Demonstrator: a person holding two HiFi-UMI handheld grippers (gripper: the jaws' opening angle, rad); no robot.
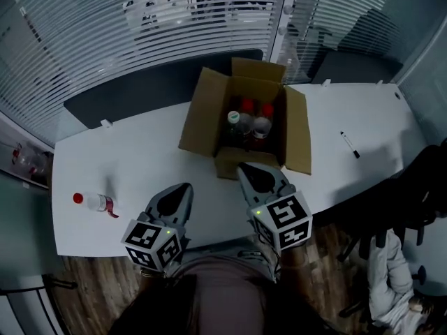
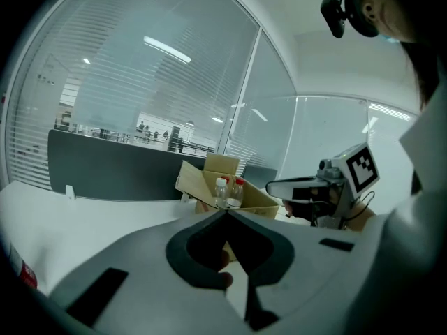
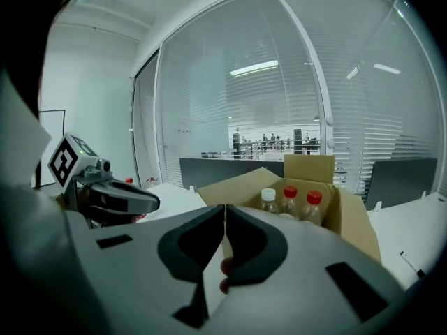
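An open cardboard box [image 1: 202, 114] stands at the middle of the white table [image 1: 140, 159]. Inside it stand two red-capped bottles [image 1: 267, 110] and a white-capped one [image 1: 233, 118], all upright. My right gripper [image 1: 242, 167] is shut and empty, its tip just short of the box's near wall. My left gripper [image 1: 186, 186] is shut too, holding nothing, over the table's near edge left of the box. In the left gripper view the shut gripper [image 2: 227, 213] faces the box [image 2: 209, 187]. The right gripper [image 3: 225, 206] points at the box [image 3: 349, 215] and its bottles [image 3: 290, 199].
A red-capped bottle [image 1: 93, 202] lies on its side at the table's near left. A black marker [image 1: 350, 145] lies at the right. A dark partition [image 1: 126, 89] runs behind the table with blinds beyond it. A dark chair [image 1: 419, 194] stands to the right.
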